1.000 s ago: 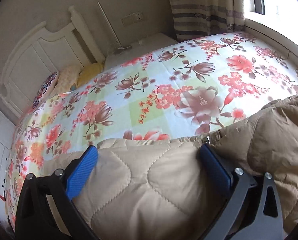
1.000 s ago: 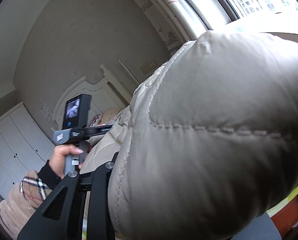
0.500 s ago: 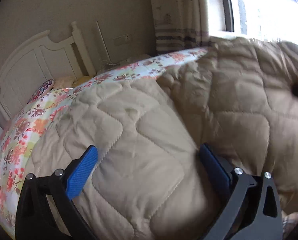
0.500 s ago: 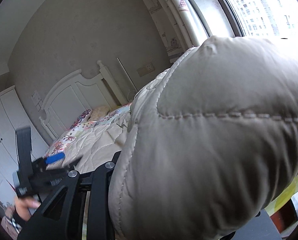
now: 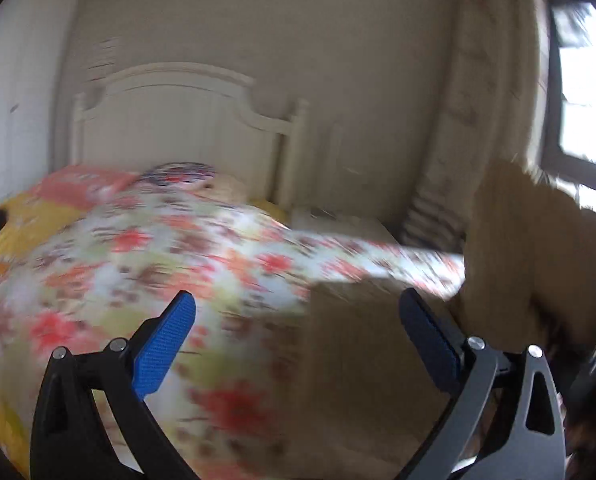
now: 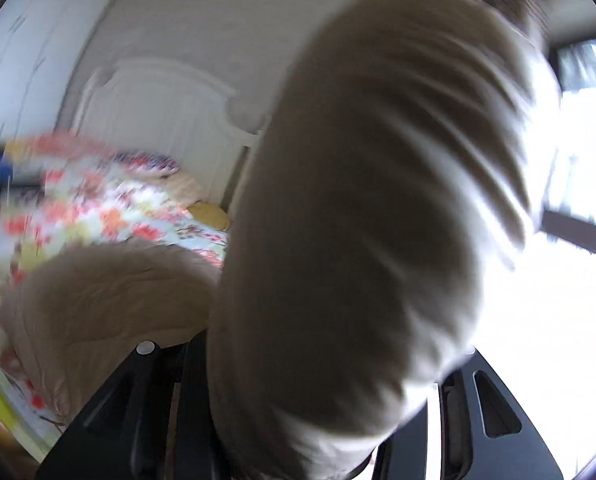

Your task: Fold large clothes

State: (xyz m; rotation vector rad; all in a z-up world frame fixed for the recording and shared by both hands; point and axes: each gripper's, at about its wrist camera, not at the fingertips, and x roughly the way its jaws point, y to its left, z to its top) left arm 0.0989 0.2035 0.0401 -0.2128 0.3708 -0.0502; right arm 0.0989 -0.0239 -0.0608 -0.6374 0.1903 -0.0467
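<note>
A tan quilted garment lies partly on the flowered bed sheet (image 5: pixel 146 264). Its flat part (image 5: pixel 357 360) shows in the right half of the left wrist view, and a raised fold (image 5: pixel 537 256) hangs further right. My left gripper (image 5: pixel 298 320) stands open, its blue pads (image 5: pixel 166 344) wide apart, with sheet and garment lying beyond them. My right gripper (image 6: pixel 317 392) is shut on a thick bunch of the garment (image 6: pixel 377 200), which bulges up and hides its fingertips. More of the garment (image 6: pixel 106 300) rests on the bed below. Both views are motion-blurred.
A white headboard (image 5: pixel 178 116) with pillows (image 5: pixel 178 172) stands at the far end of the bed. White wardrobe doors (image 5: pixel 14 80) are at the left. A curtain (image 5: pixel 477 120) and a bright window (image 5: pixel 577 100) are at the right, with a low white bedside table (image 5: pixel 337 222) beside the bed.
The garment that filled my left jaws is no longer between the pads. The left view has swung towards the headboard. My right gripper has rolled and lifted, still clamping its bunch of fabric.
</note>
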